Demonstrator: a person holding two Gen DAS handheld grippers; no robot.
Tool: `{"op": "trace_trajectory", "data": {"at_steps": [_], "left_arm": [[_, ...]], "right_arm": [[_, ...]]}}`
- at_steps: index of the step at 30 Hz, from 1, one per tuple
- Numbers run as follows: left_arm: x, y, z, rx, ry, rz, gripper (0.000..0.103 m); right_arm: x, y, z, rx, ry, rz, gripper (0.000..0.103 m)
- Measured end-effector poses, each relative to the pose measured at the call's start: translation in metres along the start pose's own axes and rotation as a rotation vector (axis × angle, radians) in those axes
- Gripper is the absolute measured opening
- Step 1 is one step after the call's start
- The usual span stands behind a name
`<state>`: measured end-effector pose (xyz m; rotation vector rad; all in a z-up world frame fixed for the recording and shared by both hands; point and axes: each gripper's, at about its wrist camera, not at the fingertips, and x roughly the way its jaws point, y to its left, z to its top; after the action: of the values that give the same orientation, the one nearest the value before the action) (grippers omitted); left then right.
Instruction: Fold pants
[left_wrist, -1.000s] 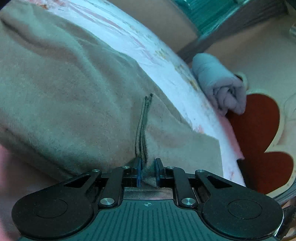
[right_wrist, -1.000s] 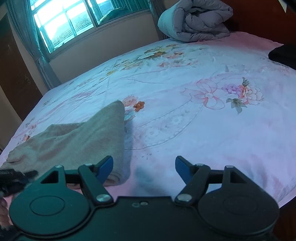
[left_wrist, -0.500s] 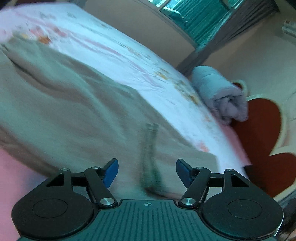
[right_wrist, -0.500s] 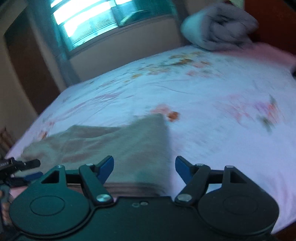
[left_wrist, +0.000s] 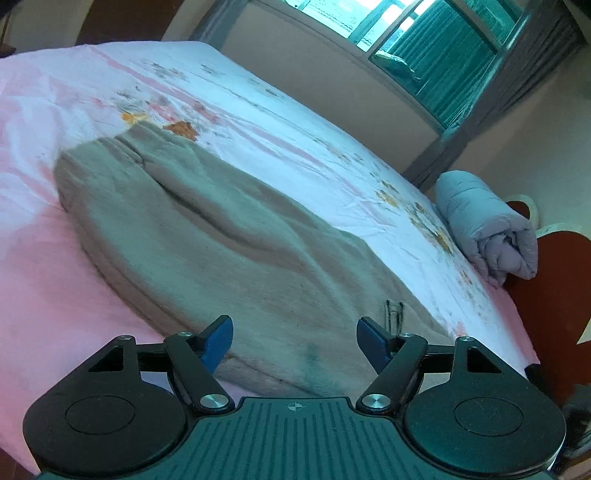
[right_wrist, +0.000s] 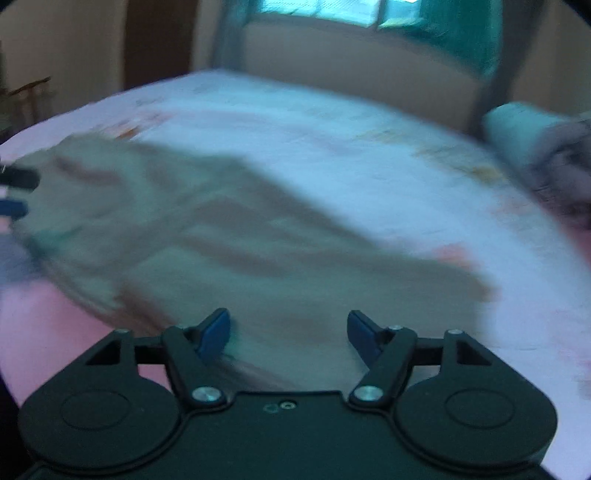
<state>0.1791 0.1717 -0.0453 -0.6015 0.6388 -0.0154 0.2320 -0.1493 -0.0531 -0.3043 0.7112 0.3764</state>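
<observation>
Beige pants (left_wrist: 229, 236) lie folded on the pink floral bed sheet (left_wrist: 258, 110), with the waistband end far left and a dark drawstring near the close edge. My left gripper (left_wrist: 295, 341) hovers just short of that edge. Its jaws are opening, and no cloth is pinched between the blue pads. The right wrist view is blurred by motion. There the pants (right_wrist: 221, 240) spread ahead of my right gripper (right_wrist: 289, 330), whose jaws are closing with the pads apart and not pressing on cloth. The left gripper's fingertips (right_wrist: 16, 181) show at the left edge of that view.
A rolled grey quilt (left_wrist: 487, 229) lies at the head of the bed against a red headboard (left_wrist: 554, 295). It also shows in the right wrist view as the quilt (right_wrist: 535, 147). A window with green curtains (left_wrist: 424, 44) is behind the bed.
The left gripper was shut on the pants' edge by the drawstring; it has let go, opened and drawn back. The right gripper has swung across over the pants and its jaws have narrowed.
</observation>
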Motion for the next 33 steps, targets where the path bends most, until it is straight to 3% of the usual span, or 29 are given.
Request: {"op": "trace_trajectory", "data": {"at_steps": [4,6,10,13,15,17,18,19,21,25,29,31,33], "left_arm": [[-0.014,0.007,0.002,0.038,-0.017,0.043,0.087],[-0.017,0.015,0.001,0.033,-0.015,0.054,0.087],[-0.022,0.035,0.001,-0.002,-0.020,0.069,0.088],[-0.021,0.042,0.000,-0.015,-0.022,0.072,0.088],[-0.019,0.042,0.001,-0.018,-0.019,0.067,0.088],[-0.020,0.039,0.001,-0.016,-0.027,0.054,0.088],[-0.021,0.038,0.002,-0.015,-0.029,0.051,0.088],[-0.022,0.037,0.002,-0.016,-0.031,0.051,0.088],[-0.022,0.039,0.001,-0.020,-0.032,0.051,0.088],[-0.023,0.045,-0.002,-0.035,-0.027,0.059,0.088],[-0.022,0.048,-0.003,-0.037,-0.025,0.062,0.088],[-0.021,0.048,-0.004,-0.034,-0.018,0.065,0.088],[-0.021,0.047,-0.005,-0.032,-0.015,0.068,0.088]], "right_arm": [[0.007,0.041,0.014,-0.102,-0.036,-0.027,0.043],[-0.003,0.038,0.019,-0.067,-0.064,0.037,0.051],[-0.024,0.033,0.020,-0.049,-0.104,0.074,0.054],[-0.030,0.043,0.011,-0.140,-0.095,0.151,0.050],[-0.019,0.059,0.008,-0.287,-0.068,0.100,0.040],[-0.009,0.067,0.007,-0.337,-0.041,0.064,0.031],[-0.006,0.068,0.010,-0.330,-0.035,0.077,0.020],[-0.004,0.068,0.012,-0.317,-0.029,0.093,0.018],[-0.002,0.065,0.018,-0.272,-0.014,0.111,0.015],[-0.007,0.036,0.020,-0.066,0.003,0.206,0.012],[-0.021,0.006,0.024,0.162,-0.111,0.253,0.007],[-0.016,0.010,0.030,0.160,-0.127,0.238,0.007],[0.006,0.027,0.025,0.090,-0.035,0.238,0.013]]}}
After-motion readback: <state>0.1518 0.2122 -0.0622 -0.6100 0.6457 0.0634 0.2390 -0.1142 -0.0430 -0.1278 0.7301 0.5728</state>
